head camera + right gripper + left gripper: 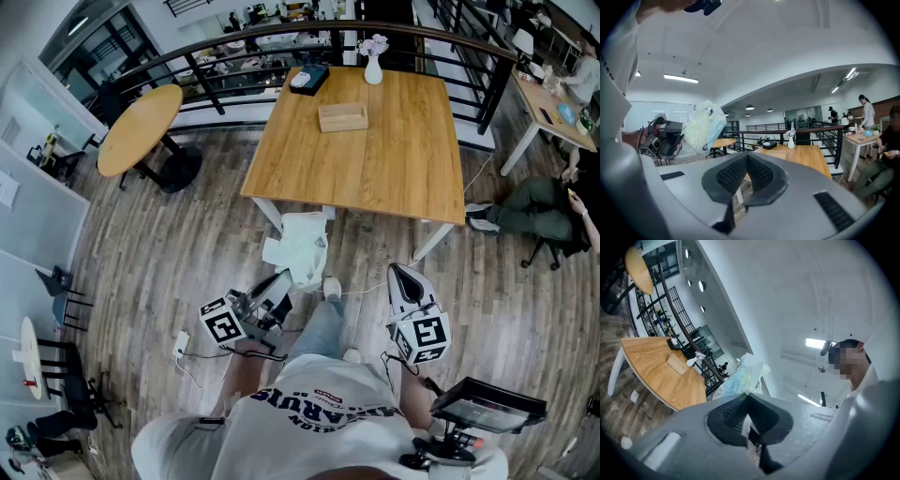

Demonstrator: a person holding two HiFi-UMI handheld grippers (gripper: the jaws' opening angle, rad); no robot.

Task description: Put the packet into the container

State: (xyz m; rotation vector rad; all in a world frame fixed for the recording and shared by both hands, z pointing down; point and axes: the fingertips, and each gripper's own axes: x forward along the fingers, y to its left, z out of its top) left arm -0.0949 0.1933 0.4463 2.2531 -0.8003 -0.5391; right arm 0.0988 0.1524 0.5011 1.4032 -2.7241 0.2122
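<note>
A white and pale blue packet [300, 246] hangs in the air in front of the person, with my left gripper [279, 281] shut on its lower edge. In the left gripper view the packet [746, 372] sticks up out of the closed pads. The right gripper view shows the same packet [705, 125] at the left. The container, a shallow wooden box [343, 116], sits on the square wooden table [394, 159], far ahead of both grippers. My right gripper [401, 274] is shut with nothing in it, level with the left one.
A white vase with flowers [373, 58] and a dark tray [309, 79] stand at the table's far edge, against a black railing [234, 42]. A round wooden table [141, 127] is at the left. Seated people are at the right [544, 211].
</note>
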